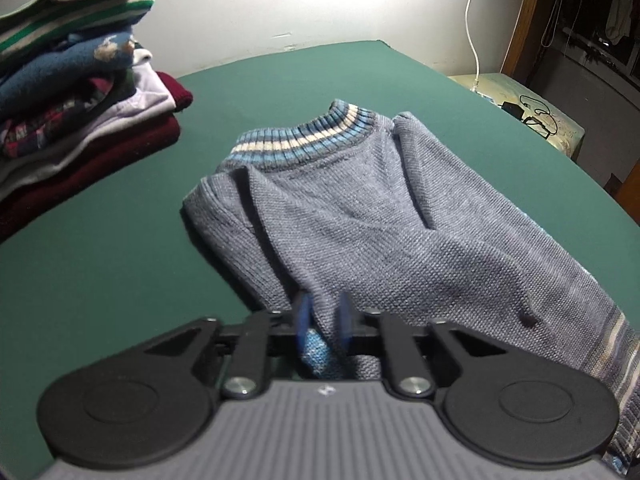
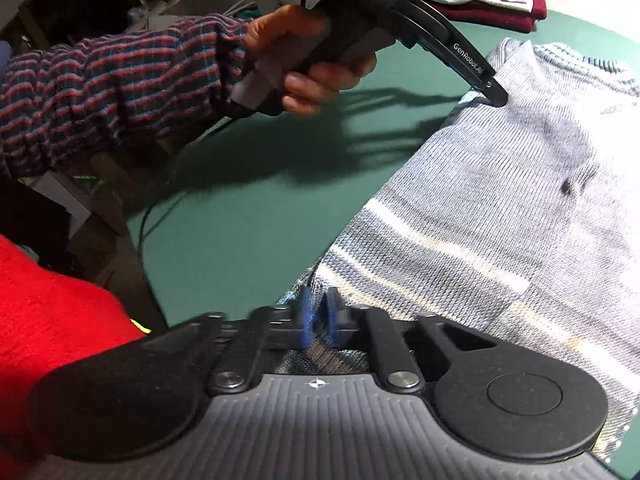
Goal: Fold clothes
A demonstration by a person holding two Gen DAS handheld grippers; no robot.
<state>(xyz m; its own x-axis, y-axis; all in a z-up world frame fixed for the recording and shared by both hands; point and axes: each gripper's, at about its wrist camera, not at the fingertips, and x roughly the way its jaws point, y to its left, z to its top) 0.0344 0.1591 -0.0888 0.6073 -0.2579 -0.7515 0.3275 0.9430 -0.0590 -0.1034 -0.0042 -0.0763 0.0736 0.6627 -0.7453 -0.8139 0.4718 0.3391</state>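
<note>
A green table (image 1: 120,272) under a bright lamp fills my view, with a pale wall behind it. The grey sweater (image 1: 360,208) lies flat on it, sleeves already folded in, its long axis running away from me: striped collar (image 1: 304,140) at the far end, striped hem (image 2: 420,256) at my near end. My left gripper (image 1: 324,320) is closed on a bit of blue-grey knit at the near left edge. My right gripper (image 2: 318,316) is closed on the hem corner, so both hands hold the same near end. I judge the next move is to carry this end forward toward the collar. The stack of folded clothes (image 1: 72,92) stands well apart at the far left, and nothing blocks the way.
</note>
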